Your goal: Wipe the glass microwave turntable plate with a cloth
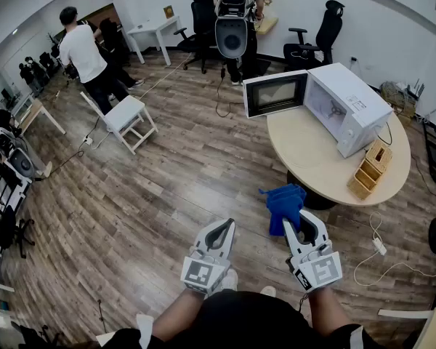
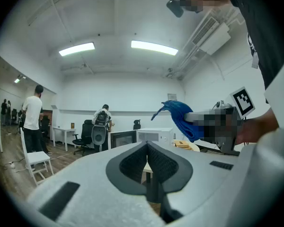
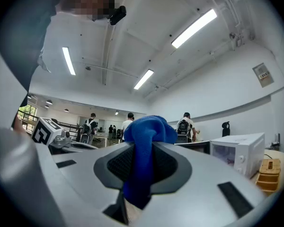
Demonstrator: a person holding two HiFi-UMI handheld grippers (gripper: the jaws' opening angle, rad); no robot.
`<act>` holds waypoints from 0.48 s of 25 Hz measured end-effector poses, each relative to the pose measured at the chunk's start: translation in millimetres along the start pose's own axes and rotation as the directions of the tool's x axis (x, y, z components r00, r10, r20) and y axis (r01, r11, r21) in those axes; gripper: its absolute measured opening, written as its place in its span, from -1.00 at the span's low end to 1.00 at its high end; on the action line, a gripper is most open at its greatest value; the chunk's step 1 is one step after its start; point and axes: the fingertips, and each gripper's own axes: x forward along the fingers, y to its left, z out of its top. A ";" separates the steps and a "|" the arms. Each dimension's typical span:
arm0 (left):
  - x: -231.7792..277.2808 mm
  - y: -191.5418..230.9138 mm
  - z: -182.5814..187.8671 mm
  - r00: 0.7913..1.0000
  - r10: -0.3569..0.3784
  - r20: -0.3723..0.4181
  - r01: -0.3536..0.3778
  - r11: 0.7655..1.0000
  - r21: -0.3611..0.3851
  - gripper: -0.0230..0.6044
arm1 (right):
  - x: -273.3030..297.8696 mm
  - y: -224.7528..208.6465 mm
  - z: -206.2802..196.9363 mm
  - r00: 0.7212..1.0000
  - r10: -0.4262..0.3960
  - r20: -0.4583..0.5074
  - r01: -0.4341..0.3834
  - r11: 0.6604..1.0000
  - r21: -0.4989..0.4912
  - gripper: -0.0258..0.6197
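Observation:
My right gripper [image 1: 303,225] is shut on a blue cloth [image 1: 285,205], which bunches out past the jaw tips; in the right gripper view the blue cloth [image 3: 145,150] hangs pinched between the jaws of that gripper [image 3: 143,167]. Beside it, my left gripper [image 1: 219,233] is shut with nothing in it, its jaws meeting in the left gripper view [image 2: 147,167]. Both are held above the wooden floor, well short of the round table [image 1: 312,162]. On that table stands a white microwave [image 1: 345,107] with its door [image 1: 275,93] swung open. The glass turntable plate is not visible.
A wooden organiser box [image 1: 370,169] sits at the table's right edge. A white stool [image 1: 127,118] stands on the floor to the left, with a person [image 1: 87,53] behind it. Office chairs [image 1: 316,35] and another person [image 1: 232,20] stand by the far wall. Cables [image 1: 378,257] trail on the floor at right.

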 end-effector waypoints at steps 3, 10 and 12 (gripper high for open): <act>0.3 -1.4 2.9 1.000 -0.001 0.008 0.002 1.000 -0.003 -0.91 | -0.1 0.4 -1.8 1.000 0.000 -0.006 0.000 1.000 0.001 -0.67; 8.7 4.6 0.9 1.000 -0.011 0.011 0.011 1.000 -0.014 -0.91 | 7.9 0.1 -9.0 0.999 0.004 -0.037 -0.004 1.000 -0.003 -0.66; 9.7 9.6 -0.6 1.000 -0.015 0.009 0.015 1.000 -0.017 -0.91 | 14.4 3.5 -12.4 0.999 0.015 -0.051 -0.015 1.000 -0.003 -0.65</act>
